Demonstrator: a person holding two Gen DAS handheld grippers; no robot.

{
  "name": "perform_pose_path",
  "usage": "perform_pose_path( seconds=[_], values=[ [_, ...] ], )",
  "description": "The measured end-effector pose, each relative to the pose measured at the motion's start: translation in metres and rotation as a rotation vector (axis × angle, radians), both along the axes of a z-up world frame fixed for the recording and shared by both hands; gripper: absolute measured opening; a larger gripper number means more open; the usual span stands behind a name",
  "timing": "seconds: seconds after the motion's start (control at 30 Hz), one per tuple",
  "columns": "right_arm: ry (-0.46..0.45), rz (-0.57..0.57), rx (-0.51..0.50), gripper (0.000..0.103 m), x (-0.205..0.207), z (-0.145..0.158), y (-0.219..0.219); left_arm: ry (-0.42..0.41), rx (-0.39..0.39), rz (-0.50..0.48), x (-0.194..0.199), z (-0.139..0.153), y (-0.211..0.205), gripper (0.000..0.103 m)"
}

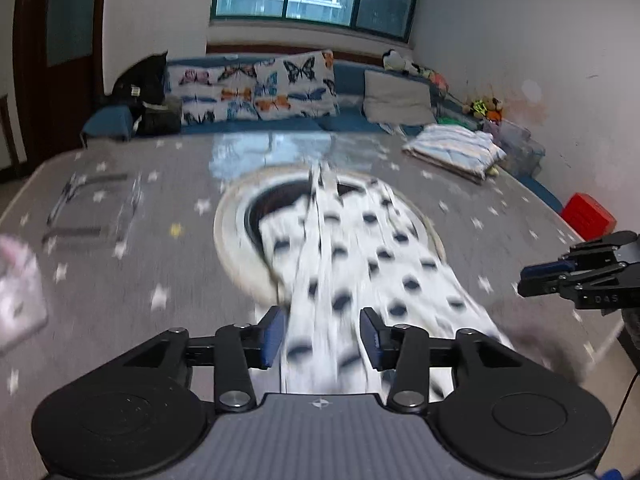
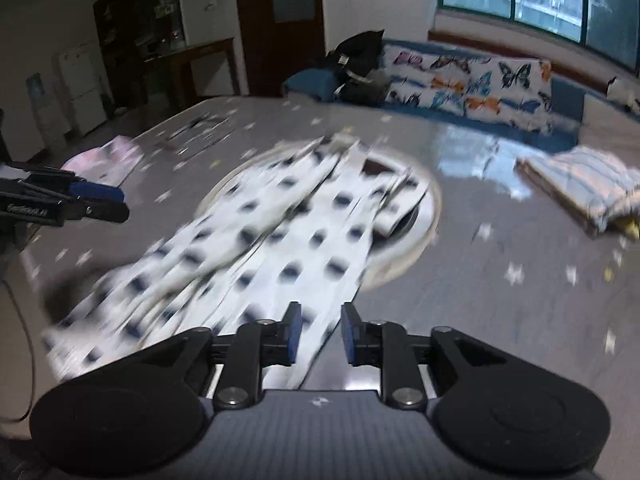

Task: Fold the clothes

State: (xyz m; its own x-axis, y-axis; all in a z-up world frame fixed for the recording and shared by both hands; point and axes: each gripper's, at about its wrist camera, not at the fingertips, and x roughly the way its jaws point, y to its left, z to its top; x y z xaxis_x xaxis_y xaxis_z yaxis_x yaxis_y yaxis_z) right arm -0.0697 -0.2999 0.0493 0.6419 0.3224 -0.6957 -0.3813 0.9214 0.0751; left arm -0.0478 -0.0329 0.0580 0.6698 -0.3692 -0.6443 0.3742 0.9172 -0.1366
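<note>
I hover both released claws, left gripper [image 1: 322, 338] and right gripper [image 2: 317, 334], over the near hem of the dotted garment [image 1: 352, 264]; regrasp both hem corners evenly before folding.

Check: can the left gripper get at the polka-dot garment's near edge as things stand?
Probably yes. The left gripper has its jaws apart with the polka-dot garment lying right between and ahead of them on the bed. Nothing sits in the way; the right gripper is off to the side.
</note>
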Motion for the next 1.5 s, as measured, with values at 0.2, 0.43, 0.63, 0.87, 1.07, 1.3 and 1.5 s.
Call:
perform_pose_path(
  seconds=[0.2,0.43,0.63,0.87,1.07,1.3,1.5],
  values=[
    [-0.027,-0.063,0.051,0.025,0.079,-0.003,-0.006,-0.005,0.012,0.03,0.066,-0.003,-0.034,0.051],
    [0.015,-0.136,0.117,0.036,0.155,-0.024,-0.014,0.017,0.028,0.055,0.144,-0.014,-0.067,0.051],
    [0.066,-0.199,0.166,0.036,0.199,-0.047,-0.024,0.046,0.065,0.074,0.195,-0.032,-0.088,0.052],
    [0.101,-0.186,0.229,0.03,0.222,-0.059,-0.018,0.107,0.038,0.052,0.234,-0.052,-0.1,0.027],
    [0.096,-0.172,0.206,0.003,0.225,-0.061,-0.007,0.094,-0.012,0.021,0.231,-0.046,-0.092,0.005],
    [-0.106,-0.166,0.196,0.002,0.212,-0.009,-0.015,-0.001,-0.171,0.048,0.233,0.002,-0.054,0.005],
    [-0.28,-0.206,0.145,0.002,0.2,0.031,-0.036,-0.07,-0.262,0.162,0.245,0.013,0.0,0.005]
  ],
)
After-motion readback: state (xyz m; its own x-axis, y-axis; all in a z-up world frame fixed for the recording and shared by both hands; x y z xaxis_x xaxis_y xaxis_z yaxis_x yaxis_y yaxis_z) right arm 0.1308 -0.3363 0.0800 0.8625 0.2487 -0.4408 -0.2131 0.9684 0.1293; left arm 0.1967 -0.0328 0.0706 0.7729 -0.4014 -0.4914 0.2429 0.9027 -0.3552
